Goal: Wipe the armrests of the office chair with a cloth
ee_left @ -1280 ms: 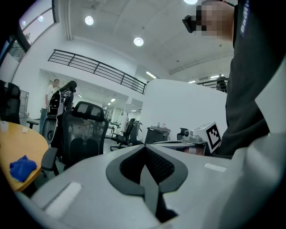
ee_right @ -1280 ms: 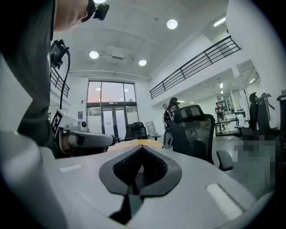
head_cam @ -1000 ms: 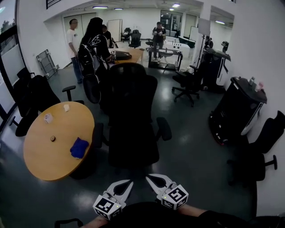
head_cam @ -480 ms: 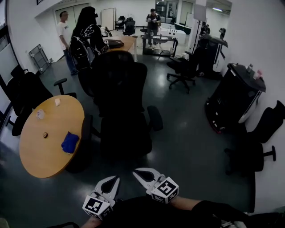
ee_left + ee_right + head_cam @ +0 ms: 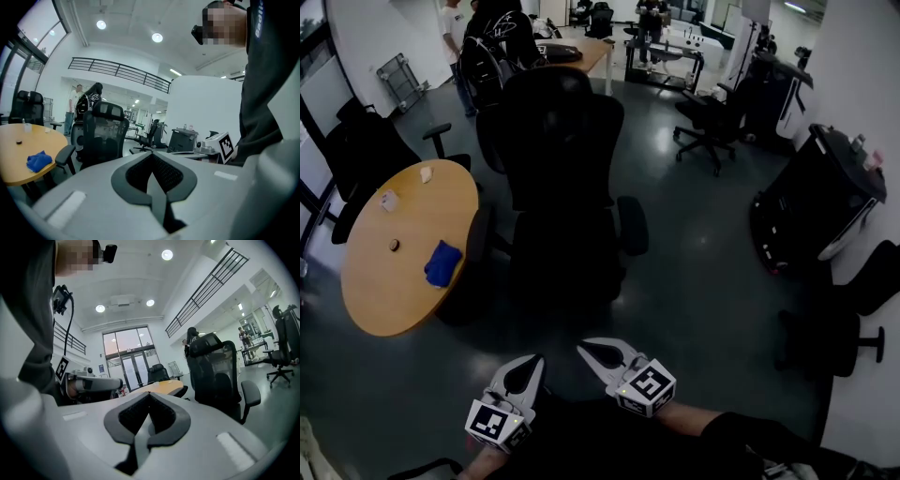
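The black office chair [image 5: 567,187] stands in the middle of the head view with its back toward me. An armrest [image 5: 478,234] sits on its left side and another armrest [image 5: 632,225] on its right. A blue cloth [image 5: 442,263] lies crumpled on the round wooden table [image 5: 384,300] left of the chair. My left gripper [image 5: 532,360] and right gripper [image 5: 584,348] hover side by side near my body, short of the chair. Both are shut and hold nothing. The left gripper view shows the cloth [image 5: 38,161] and chair [image 5: 103,136] beyond the jaws.
Small items [image 5: 389,200] lie on the table's far part. A black chair [image 5: 366,155] stands left of the table, a black cabinet [image 5: 811,206] and another chair [image 5: 853,319] at right. People stand by desks at the back. Dark floor lies between me and the chair.
Both grippers have drifted a little left and lower in the head view, still shut. The chair and table now sit higher and nearer in the frame as the view tipped down.
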`<state>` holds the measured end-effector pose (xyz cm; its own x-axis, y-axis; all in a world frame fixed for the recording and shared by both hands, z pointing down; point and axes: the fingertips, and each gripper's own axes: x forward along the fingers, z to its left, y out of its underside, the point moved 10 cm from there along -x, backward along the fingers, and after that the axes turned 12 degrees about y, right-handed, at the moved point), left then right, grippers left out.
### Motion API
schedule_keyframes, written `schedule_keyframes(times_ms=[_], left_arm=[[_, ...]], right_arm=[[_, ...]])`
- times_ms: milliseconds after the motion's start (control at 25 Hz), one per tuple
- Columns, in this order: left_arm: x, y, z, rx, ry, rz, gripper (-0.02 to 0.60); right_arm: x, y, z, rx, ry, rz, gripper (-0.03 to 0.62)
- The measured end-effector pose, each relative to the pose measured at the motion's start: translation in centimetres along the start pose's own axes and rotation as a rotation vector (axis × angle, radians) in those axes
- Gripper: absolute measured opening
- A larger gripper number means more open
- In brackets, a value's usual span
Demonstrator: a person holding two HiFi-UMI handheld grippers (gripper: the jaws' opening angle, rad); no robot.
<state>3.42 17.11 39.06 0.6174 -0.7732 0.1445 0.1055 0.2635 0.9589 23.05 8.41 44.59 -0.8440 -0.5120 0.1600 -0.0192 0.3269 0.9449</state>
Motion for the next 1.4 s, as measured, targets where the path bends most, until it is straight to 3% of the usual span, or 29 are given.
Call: schedule_keyframes(times_ms=[200, 360, 720, 1000, 1120, 1400], left_arm=[[1.0, -0.4, 1.6, -0.014, -0.007, -0.009, 0.02], [1.2, -0.7, 5.2, -0.006, 0.017, -0.042, 0.02], [-0.8, -4.5, 18.6, -0.018, 0.077, -0.093, 0.02], [-4.1, -4.2, 27.6, 0.0, 0.108, -0.11, 0.02], [-4.5, -5.6, 29.1, -0.044, 0.096, -0.113, 0.02], [-3.4, -5.7, 30.4, -0.066, 0.08, -0.124, 0.02]], right_arm=[[1.7, -0.4, -1.0, 0.0, -0.005, 0.021, 0.005], [4.6, -1.2, -1.5, -0.033, 0.02, 0.025, 0.005], [17.1, -4.4, 0.0, -0.07, 0.113, 0.036, 0.005], [25.9, -6.3, 2.9, -0.093, 0.129, 0.016, 0.005], [28.1, -6.7, 3.6, -0.117, 0.111, 0.028, 0.005], [30.0, -7.6, 2.4, -0.13, 0.078, 0.046, 0.005]])
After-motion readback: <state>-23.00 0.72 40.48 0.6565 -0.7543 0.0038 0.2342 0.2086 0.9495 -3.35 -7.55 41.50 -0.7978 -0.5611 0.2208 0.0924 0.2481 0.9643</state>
